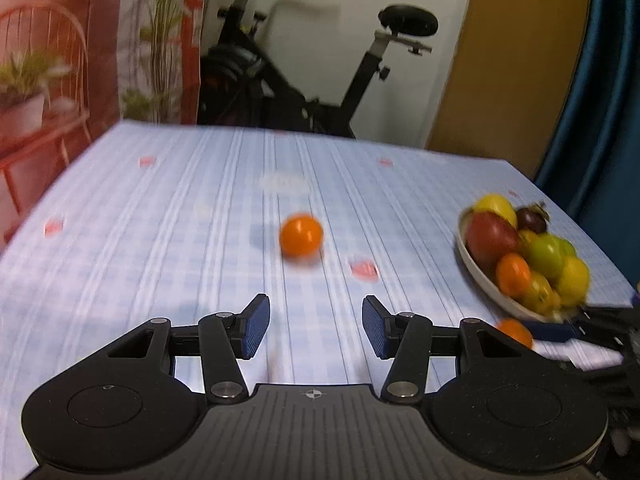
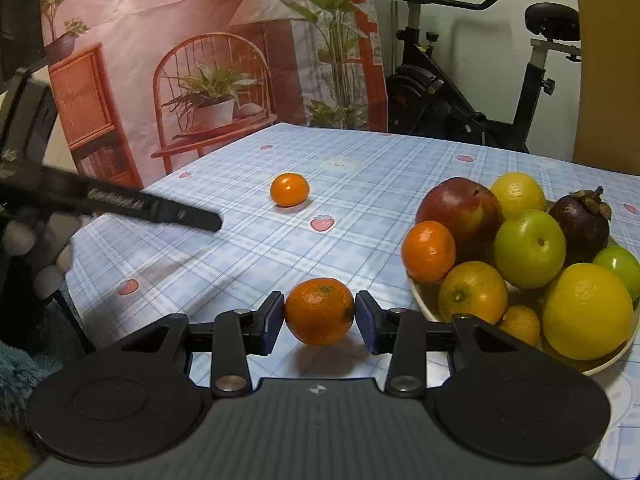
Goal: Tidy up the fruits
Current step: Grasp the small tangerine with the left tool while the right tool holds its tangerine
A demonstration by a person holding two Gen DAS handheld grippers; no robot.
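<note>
My right gripper (image 2: pixel 319 314) is shut on a small mandarin (image 2: pixel 319 311) just above the blue checked tablecloth (image 2: pixel 240 248), left of the fruit bowl (image 2: pixel 424 296). The bowl holds a red apple (image 2: pixel 460 208), green plums, lemons, oranges and a dark mangosteen (image 2: pixel 580 220). A second mandarin (image 2: pixel 289 189) lies alone further out on the cloth. My left gripper (image 1: pixel 315 328) is open with nothing between its blue pads, and that lone mandarin (image 1: pixel 301 235) lies ahead of it. The left wrist view, which is blurred, shows the bowl (image 1: pixel 480 276) at the right and the held mandarin (image 1: pixel 515 332) beside it.
The left gripper (image 2: pixel 160 206) reaches in from the left in the right wrist view, with a gloved hand behind it. An exercise bike (image 2: pixel 460 100) stands beyond the table's far edge, beside a printed backdrop (image 2: pixel 180 60).
</note>
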